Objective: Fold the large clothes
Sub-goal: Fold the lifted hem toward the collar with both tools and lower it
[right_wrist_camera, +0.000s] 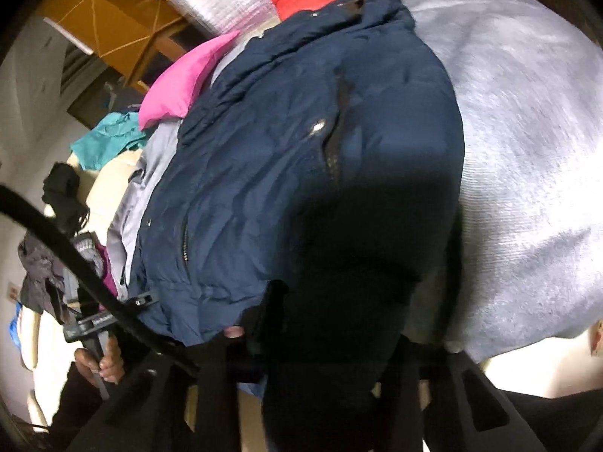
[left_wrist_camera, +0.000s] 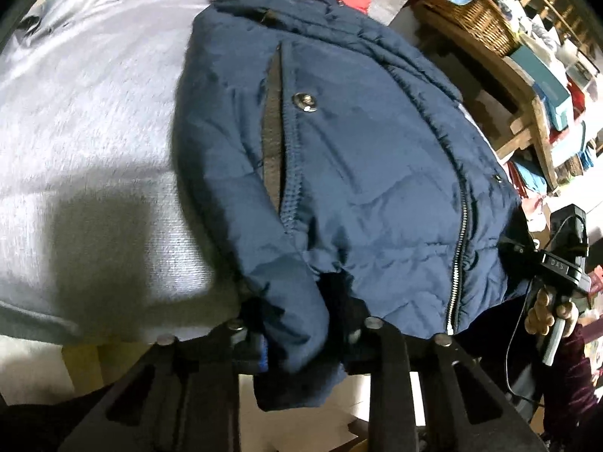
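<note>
Both hand-held grippers bite the near hem of the navy jacket (left_wrist_camera: 339, 143): left hand-held gripper (left_wrist_camera: 301, 333) clamped on the hem beside the zipper (left_wrist_camera: 458, 256), right hand-held gripper (right_wrist_camera: 324, 342) likewise at the other corner. It lies front-up on the grey blanket (left_wrist_camera: 94, 132). Judging by this, lift both corners evenly and carry the hem toward the collar, keeping it taut.

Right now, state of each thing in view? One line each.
navy jacket: spread on the grey blanket, zipper closed, hem hanging off the near edge
left gripper: shut on the jacket's hem
right gripper: shut on the hem, in shadow
grey blanket: lying flat under the jacket
wicker basket: holding blue cloth
pink garment: loose in the far pile
</note>
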Tool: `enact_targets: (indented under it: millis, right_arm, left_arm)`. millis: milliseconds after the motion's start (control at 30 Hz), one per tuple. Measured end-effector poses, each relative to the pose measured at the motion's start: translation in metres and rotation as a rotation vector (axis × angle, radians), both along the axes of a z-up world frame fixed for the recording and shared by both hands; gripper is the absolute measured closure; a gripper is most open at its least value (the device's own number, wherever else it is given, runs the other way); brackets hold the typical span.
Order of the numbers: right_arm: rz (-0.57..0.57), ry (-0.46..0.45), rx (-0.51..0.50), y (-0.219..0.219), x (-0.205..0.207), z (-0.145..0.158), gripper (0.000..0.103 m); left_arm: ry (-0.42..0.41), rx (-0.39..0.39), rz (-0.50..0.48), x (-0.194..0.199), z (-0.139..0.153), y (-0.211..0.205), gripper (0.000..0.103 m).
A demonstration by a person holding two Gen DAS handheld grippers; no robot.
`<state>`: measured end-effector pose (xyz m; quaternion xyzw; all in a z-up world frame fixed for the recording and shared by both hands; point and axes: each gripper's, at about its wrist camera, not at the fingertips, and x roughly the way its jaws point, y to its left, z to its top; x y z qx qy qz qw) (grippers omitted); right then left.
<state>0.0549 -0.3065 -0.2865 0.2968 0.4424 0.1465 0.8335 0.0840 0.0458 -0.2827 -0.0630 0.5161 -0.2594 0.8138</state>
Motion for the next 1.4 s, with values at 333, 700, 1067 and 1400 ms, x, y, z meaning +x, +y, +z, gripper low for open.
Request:
enact_targets:
  millis: [333,700,1067,1400]
  right_arm:
    - [0.007,-0.092,0.046,0.013,-0.032,0.026,0.084]
    - [0.048,-0.164,0.071,0.011,-0.087,0.055,0.085]
    - [-0.021,-0.362,0.078,-0.014,-0.057,0.118,0.085]
    - [-0.186,-0.399,0.062,-0.041,0.062,0.128,0.085]
  left_arm:
    - [-0.087,-0.136,-0.039,-0.027,0.046,0.019,0.088]
    - [-0.099,-0.154,-0.090,-0.069,0.077,0.047,0.089]
    - [-0.169,-0.241,-0.050,-0.027,0.137,0.056,0.089]
    - [-0.207,-0.218,0.145,0.097,0.145,0.040,0.089]
